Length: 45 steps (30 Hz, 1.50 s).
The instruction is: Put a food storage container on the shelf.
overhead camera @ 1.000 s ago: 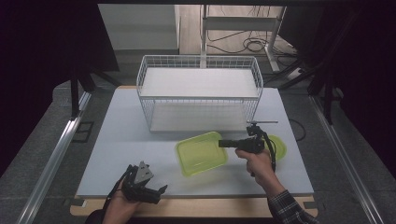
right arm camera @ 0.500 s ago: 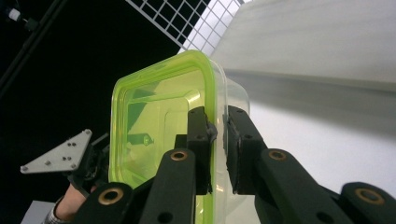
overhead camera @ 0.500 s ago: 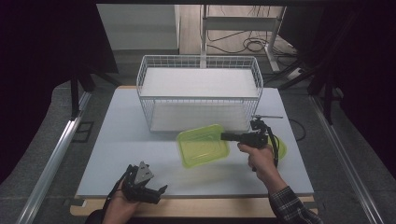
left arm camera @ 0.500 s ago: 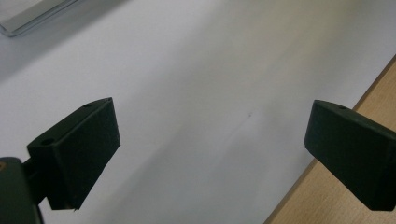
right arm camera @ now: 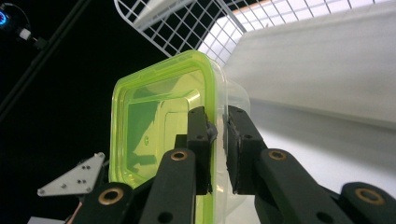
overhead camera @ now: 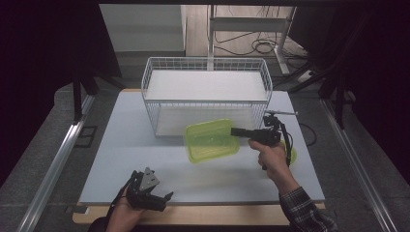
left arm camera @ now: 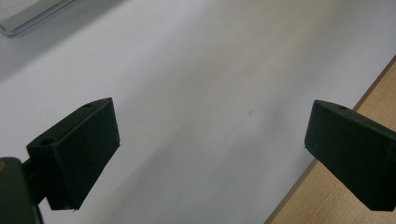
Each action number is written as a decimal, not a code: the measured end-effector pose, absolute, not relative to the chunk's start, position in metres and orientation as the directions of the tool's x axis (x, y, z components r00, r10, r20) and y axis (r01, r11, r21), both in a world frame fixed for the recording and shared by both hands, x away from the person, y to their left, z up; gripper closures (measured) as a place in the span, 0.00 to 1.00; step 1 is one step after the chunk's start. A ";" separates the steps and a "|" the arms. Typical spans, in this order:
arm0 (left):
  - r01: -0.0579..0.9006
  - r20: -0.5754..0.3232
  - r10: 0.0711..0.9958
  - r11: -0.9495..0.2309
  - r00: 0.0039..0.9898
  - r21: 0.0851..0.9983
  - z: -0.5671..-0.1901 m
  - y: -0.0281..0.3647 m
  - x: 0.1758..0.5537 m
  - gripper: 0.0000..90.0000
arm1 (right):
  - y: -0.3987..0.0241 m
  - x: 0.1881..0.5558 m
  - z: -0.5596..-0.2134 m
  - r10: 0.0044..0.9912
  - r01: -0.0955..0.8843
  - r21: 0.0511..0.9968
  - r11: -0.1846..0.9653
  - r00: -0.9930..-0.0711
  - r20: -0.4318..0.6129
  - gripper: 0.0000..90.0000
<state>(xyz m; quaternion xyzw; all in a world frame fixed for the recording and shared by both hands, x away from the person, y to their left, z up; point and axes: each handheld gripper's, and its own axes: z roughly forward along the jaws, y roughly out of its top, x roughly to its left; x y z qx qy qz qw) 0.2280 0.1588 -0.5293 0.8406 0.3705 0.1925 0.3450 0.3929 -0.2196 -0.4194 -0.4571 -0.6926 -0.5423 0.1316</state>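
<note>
your right gripper point(overhead camera: 234, 131) sits right of centre in the high view, jaws pointing toward the left of the frame and clamped narrow on the rim of the lime-green lidded container point(overhead camera: 212, 140). in the right gripper view the two black jaws pinch the container's point(right arm camera: 159, 116) green edge between them, one pad on the lid side and one on the clear tub side. the container shows in the middle of the high view, tilted and off the white tabletop point(overhead camera: 145, 154), overlapping the lower front edge of the white wire basket point(overhead camera: 205, 82). the basket stands in the upper middle of the frame, with a white panel across its top. a second green lid point(overhead camera: 291, 155) peeks out just behind your right hand, lower right of centre, mostly hidden.

your left gripper point(overhead camera: 157, 198) rests at the bottom left of the high view, near the table's front wooden edge point(overhead camera: 203, 216). in the left gripper view its jaws stand wide apart with nothing between them, just the bare white surface point(left arm camera: 196, 93) and a strip of wood at the lower right.
</note>
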 end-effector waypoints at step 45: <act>0.495 0.033 0.771 -0.441 0.637 0.748 -0.528 0.163 0.229 0.01 | -0.208 0.434 -0.326 0.520 0.699 0.708 -0.096 -0.571 0.635 0.89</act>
